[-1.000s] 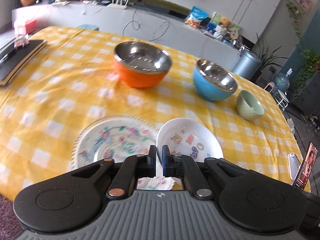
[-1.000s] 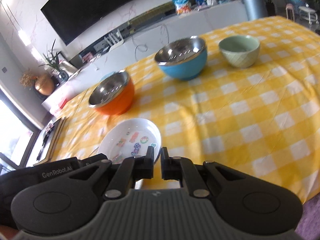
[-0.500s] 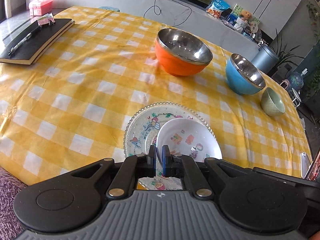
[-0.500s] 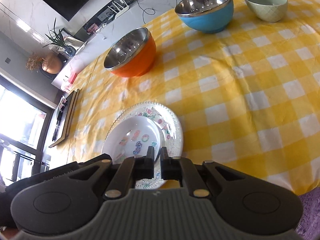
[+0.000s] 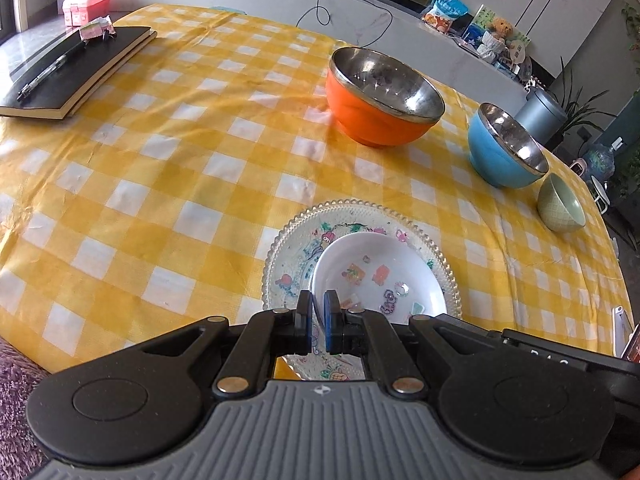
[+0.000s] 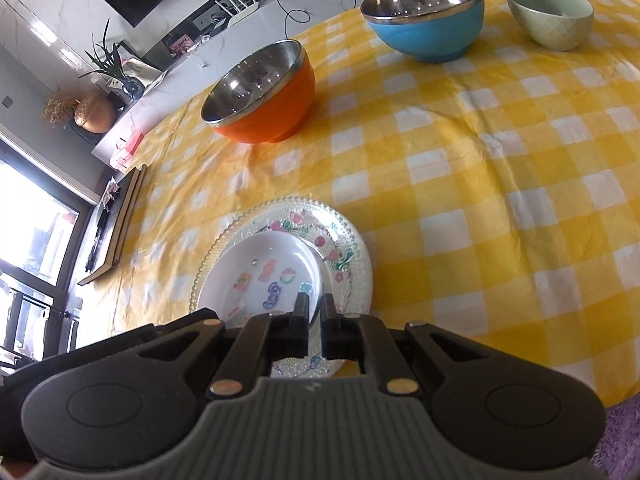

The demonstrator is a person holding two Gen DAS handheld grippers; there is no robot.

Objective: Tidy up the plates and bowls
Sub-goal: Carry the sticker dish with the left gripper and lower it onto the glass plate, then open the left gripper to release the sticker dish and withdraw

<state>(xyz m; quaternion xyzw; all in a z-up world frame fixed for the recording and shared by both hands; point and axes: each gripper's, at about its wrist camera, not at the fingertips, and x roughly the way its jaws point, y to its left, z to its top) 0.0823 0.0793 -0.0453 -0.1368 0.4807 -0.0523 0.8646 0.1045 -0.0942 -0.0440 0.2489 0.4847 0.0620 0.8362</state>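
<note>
A small white plate (image 5: 380, 276) (image 6: 264, 276) with cartoon stickers lies over the near half of a beaded glass plate (image 5: 296, 248) (image 6: 344, 248) on the yellow checked cloth. My left gripper (image 5: 317, 304) is shut on the white plate's near left rim. My right gripper (image 6: 314, 306) is shut on its near right rim. Whether the white plate rests on the glass one I cannot tell. Farther back stand an orange steel-lined bowl (image 5: 380, 96) (image 6: 260, 96), a blue one (image 5: 504, 148) (image 6: 428, 20) and a small green bowl (image 5: 560, 208) (image 6: 548, 12).
Black notebooks with a pen (image 5: 76, 72) (image 6: 120, 216) lie at the table's far left. A phone (image 5: 624, 328) sits at the right edge. Behind the table runs a white counter with snacks and cables. Purple carpet shows below the near table edge.
Both grippers carried the white plate left and down, from beside the glass plate to over it. The bowls have not moved.
</note>
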